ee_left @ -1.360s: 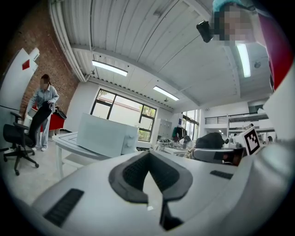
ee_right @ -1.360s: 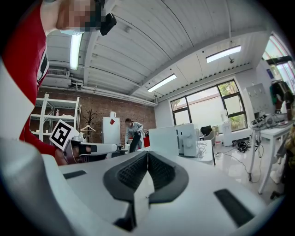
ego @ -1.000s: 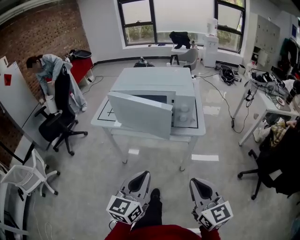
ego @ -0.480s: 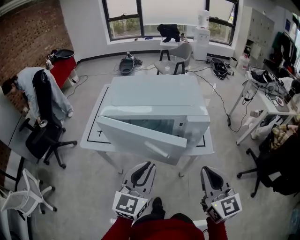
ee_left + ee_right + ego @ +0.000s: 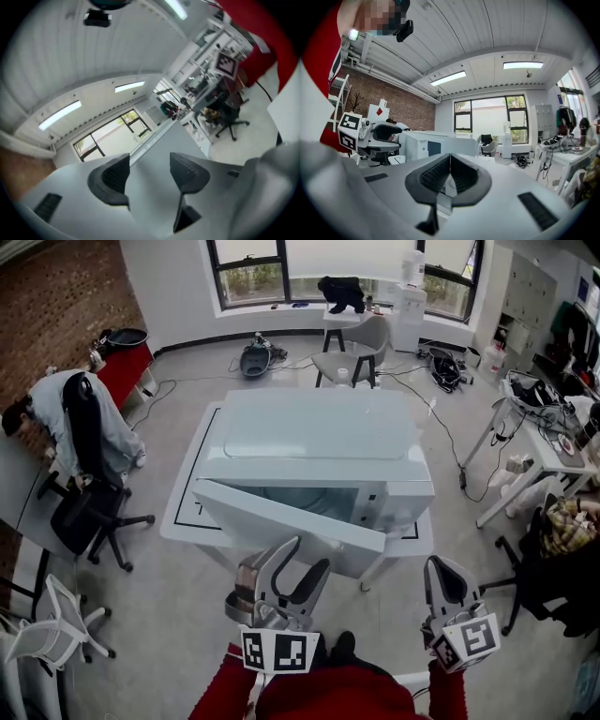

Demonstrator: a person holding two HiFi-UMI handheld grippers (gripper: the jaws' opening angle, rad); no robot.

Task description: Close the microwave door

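Observation:
The white microwave (image 5: 319, 442) stands on a white table (image 5: 183, 512), and also shows in the right gripper view (image 5: 423, 142). Its door (image 5: 281, 526) hangs part-way open, hinged at the left, its free edge swung out toward me. My left gripper (image 5: 302, 565) is just short of the door's front, rolled on its side. Its jaws have just been opening and now stand open with nothing between them (image 5: 149, 165). My right gripper (image 5: 442, 570) hovers to the right, below the table's corner, shut and empty (image 5: 450, 165).
A person (image 5: 66, 413) bends over a black office chair (image 5: 89, 507) at the left. A white chair (image 5: 47, 634) stands at the lower left. A cluttered desk (image 5: 539, 442) and a dark chair (image 5: 553, 596) are at the right. Cables (image 5: 441, 367) lie on the floor behind.
The microwave has come much nearer and both grippers have moved up toward it. The left gripper has rolled over and its jaws have gone from shut to open. The door stays ajar.

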